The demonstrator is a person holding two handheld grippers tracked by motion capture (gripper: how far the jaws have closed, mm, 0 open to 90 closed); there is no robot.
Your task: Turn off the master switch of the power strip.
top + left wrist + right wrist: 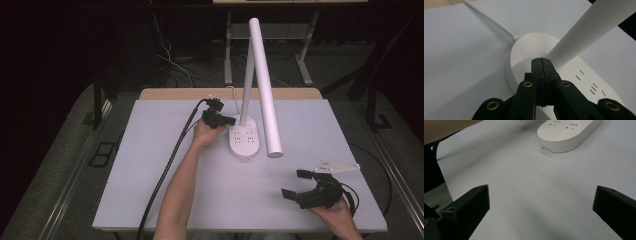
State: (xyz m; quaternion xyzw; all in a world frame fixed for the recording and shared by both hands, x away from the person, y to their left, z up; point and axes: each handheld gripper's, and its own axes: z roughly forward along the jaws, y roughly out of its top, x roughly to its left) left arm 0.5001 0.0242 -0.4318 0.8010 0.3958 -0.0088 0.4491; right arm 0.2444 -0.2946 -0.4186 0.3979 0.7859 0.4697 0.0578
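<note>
The left gripper (540,60), jaws pressed together with nothing between them, has its tips at the lamp (244,141) base, mid-table beside the stem. The right gripper (295,184) hovers near the table's (165,200) front right corner, jaws wide apart. No writing is legible on the lamp.

Pale lavender-white surface (310,200), with a bare wooden strip (165,93) along its far edge. Grey carpet floor (65,150) around it. Beyond, a dark room: white metal desk legs (228,55) and loose cables (170,62) on the floor. Light falls evenly from above.
</note>
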